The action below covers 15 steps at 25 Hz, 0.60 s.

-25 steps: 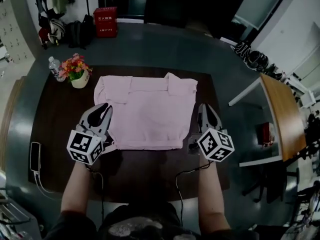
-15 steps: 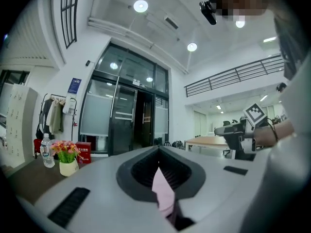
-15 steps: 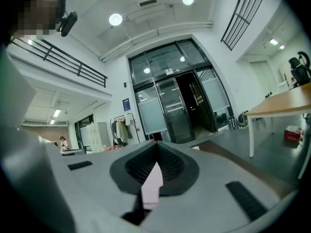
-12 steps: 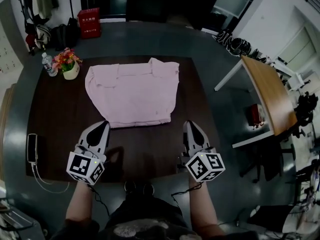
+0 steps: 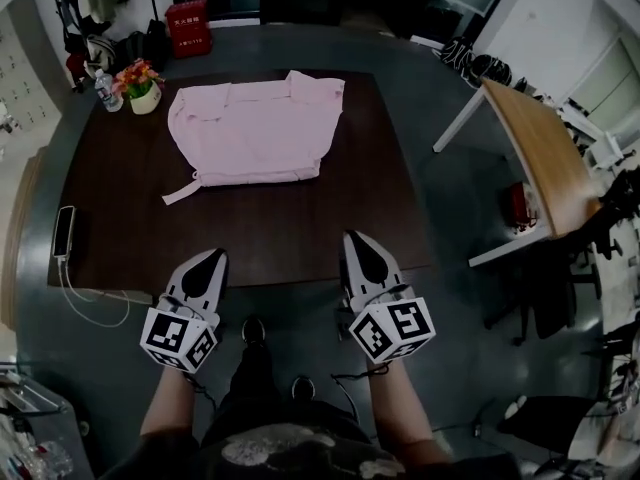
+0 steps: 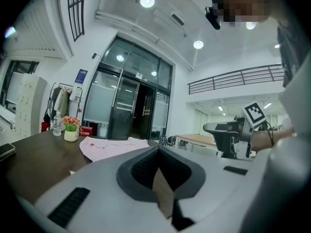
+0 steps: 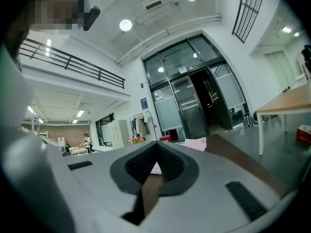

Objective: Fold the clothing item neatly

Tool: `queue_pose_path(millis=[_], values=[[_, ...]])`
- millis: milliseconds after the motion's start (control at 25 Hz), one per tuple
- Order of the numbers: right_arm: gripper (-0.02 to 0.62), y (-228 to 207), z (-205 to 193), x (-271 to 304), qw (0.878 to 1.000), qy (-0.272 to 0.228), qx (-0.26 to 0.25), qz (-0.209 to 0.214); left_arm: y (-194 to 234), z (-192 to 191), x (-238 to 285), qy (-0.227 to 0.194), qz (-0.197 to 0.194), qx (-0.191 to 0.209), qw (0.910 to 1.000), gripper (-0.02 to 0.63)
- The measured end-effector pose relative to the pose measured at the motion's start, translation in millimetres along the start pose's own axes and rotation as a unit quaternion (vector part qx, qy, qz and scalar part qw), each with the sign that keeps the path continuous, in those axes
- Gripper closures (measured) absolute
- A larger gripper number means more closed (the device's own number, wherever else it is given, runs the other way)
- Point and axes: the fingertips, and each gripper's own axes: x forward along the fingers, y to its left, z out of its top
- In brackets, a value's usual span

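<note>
A pink garment (image 5: 255, 130) lies folded on the far half of the dark brown table (image 5: 250, 238), with a thin strip of cloth trailing off its near left corner. It also shows in the left gripper view as a pink garment (image 6: 112, 146) far ahead, and as a pink edge (image 7: 194, 143) in the right gripper view. My left gripper (image 5: 211, 258) and right gripper (image 5: 355, 240) are both shut and empty, held at the table's near edge, well apart from the garment.
A flower pot (image 5: 142, 86) and a water bottle (image 5: 103, 90) stand at the table's far left corner. A phone (image 5: 63, 233) with a cable lies near the left edge. A light wooden table (image 5: 545, 158) stands to the right. A red box (image 5: 187, 14) sits on the floor beyond.
Both grippers have let go of the garment's near edge and pulled back to the table's near edge, jaws shut. The view has backed away from the table.
</note>
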Motion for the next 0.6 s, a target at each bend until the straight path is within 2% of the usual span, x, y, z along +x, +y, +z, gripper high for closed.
queue_pose_path(millis=[200, 360, 600], values=[[0.601, 10, -6, -87, 1.000, 0.007, -0.002, 0.014, -70, 0, -51, -0.013, 0.014, 0.009, 0.9998, 0.595], [0.601, 22, -7, -135, 1.000, 0.011, -0.010, 0.024, -113, -8, -90, -0.018, 0.014, -0.004, 0.9997, 0.595], [0.601, 37, -28, -175, 0.999, 0.034, -0.011, 0.032, -138, -17, -135, -0.022, 0.026, -0.010, 0.9994, 0.595]])
